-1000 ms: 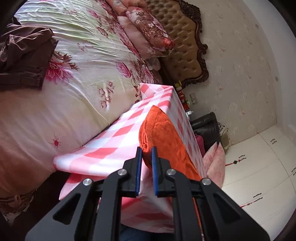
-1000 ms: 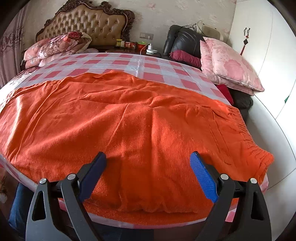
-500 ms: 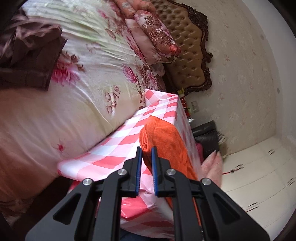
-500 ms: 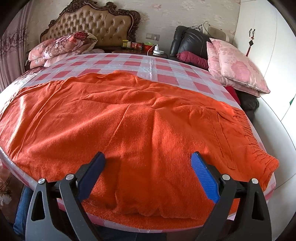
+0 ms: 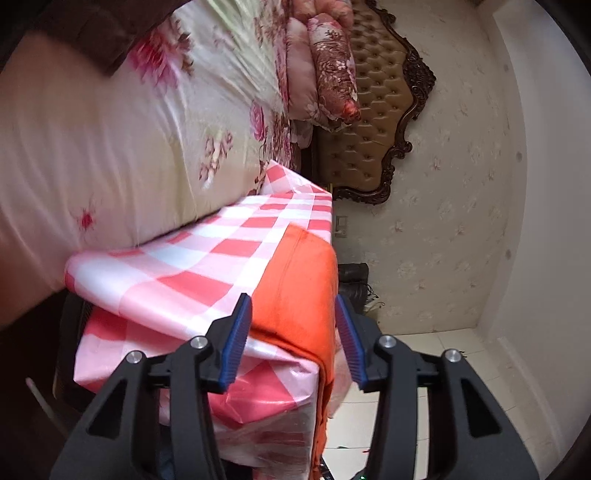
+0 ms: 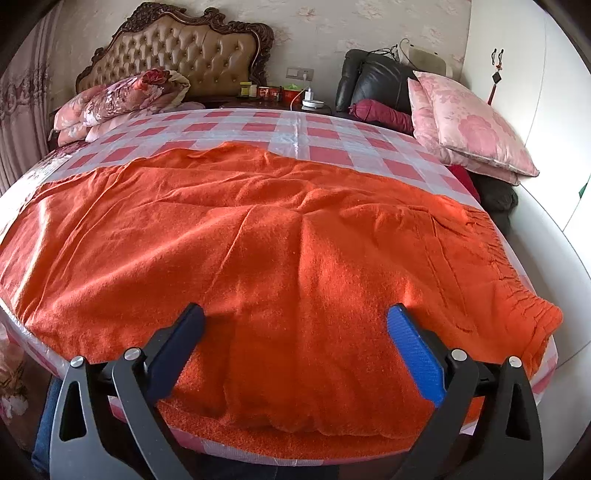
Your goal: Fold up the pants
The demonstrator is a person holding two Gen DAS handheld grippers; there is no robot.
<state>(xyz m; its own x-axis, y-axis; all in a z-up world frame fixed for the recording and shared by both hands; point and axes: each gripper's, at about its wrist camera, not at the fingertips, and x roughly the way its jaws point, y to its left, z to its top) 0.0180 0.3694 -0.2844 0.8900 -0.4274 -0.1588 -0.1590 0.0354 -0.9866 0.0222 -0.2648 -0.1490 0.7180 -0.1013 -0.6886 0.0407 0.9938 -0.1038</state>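
Observation:
Orange fleece pants [image 6: 277, 229] lie spread flat across a table under a pink-and-white checked cloth [image 6: 314, 133], with the gathered waistband [image 6: 509, 273] at the right end. My right gripper [image 6: 295, 312] is open just above the pants' near edge, holding nothing. In the left wrist view the camera is rolled sideways. It shows the pants' left end [image 5: 303, 273] draped over the table's corner [image 5: 207, 266]. My left gripper [image 5: 292, 301] is open there, its blue pads [image 5: 236, 332] on either side of the cloth and apart from it.
A bed with a floral sheet [image 5: 110, 147] and a tufted headboard [image 6: 184, 48] stands left of the table, with a dark brown garment [image 5: 92, 33] on it. Pink pillows [image 6: 469, 125], a black chair [image 6: 376, 81] and a cluttered nightstand [image 6: 291, 92] lie behind it.
My left gripper was shut on the pants' end and has opened, letting the cloth go onto the table corner. The right gripper stays open and has drawn back slightly.

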